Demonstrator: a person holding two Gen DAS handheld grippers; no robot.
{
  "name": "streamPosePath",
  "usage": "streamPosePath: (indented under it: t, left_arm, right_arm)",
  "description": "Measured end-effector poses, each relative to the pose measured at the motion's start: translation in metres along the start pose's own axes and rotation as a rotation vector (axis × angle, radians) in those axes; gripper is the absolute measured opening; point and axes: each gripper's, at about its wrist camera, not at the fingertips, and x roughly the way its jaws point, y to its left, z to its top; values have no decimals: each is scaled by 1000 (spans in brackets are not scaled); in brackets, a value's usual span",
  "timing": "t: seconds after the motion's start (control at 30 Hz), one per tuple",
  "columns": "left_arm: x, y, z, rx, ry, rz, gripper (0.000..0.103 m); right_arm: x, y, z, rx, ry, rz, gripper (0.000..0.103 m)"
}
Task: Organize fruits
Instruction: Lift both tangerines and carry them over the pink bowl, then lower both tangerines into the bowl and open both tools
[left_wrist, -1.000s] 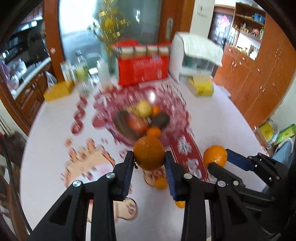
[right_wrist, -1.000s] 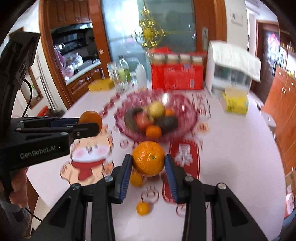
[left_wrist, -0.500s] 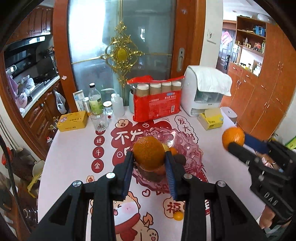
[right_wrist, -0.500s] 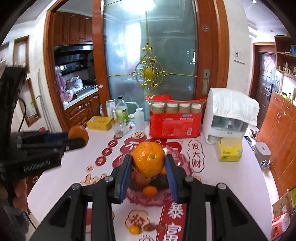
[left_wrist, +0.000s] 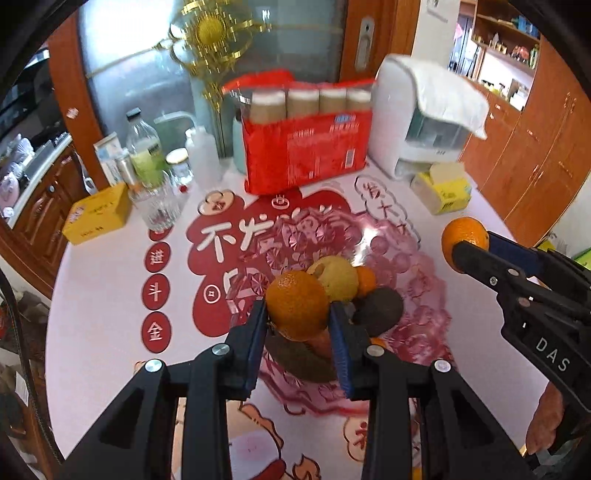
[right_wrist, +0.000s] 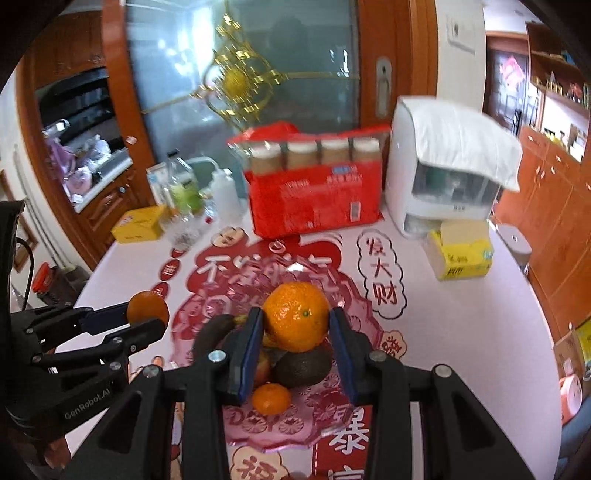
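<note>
My left gripper (left_wrist: 297, 325) is shut on an orange (left_wrist: 297, 305) and holds it above the near side of a pink glass fruit bowl (left_wrist: 417, 295). My right gripper (right_wrist: 296, 332) is shut on another orange (right_wrist: 296, 316) above the same bowl (right_wrist: 354, 310). Each gripper shows in the other's view, with its orange: the right (left_wrist: 464, 239), the left (right_wrist: 147, 312). In the bowl lie a yellow fruit (left_wrist: 337, 277), a dark avocado (right_wrist: 303, 364), a small mandarin (right_wrist: 270, 398) and a red fruit partly hidden by the fingers.
At the back of the round table stand a red pack of cups (left_wrist: 306, 147), a white appliance with a cloth (left_wrist: 424, 122), a tissue box (left_wrist: 441, 192), bottles and a glass (left_wrist: 153, 177) and a yellow box (left_wrist: 98, 213). Wooden cabinets are at the right.
Both grippers, each still holding its orange, have come down and forward from a raised position and now hang close above the bowl.
</note>
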Motion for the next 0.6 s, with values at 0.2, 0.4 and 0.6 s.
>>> streamPosePath:
  t: [0.2,0.4,0.6]
  left_arm:
    - [59,0,1,8,85,-10,32]
    - [98,-1,-3,12,136,-6,32]
    - [108,-2,-7,28,140,3,33]
  right_arm:
    - [53,-9,-9,38,99,-16,37]
    - [86,-12,-22,45,177,-19,37]
    - [104,-10,-31,37,221,-12,37]
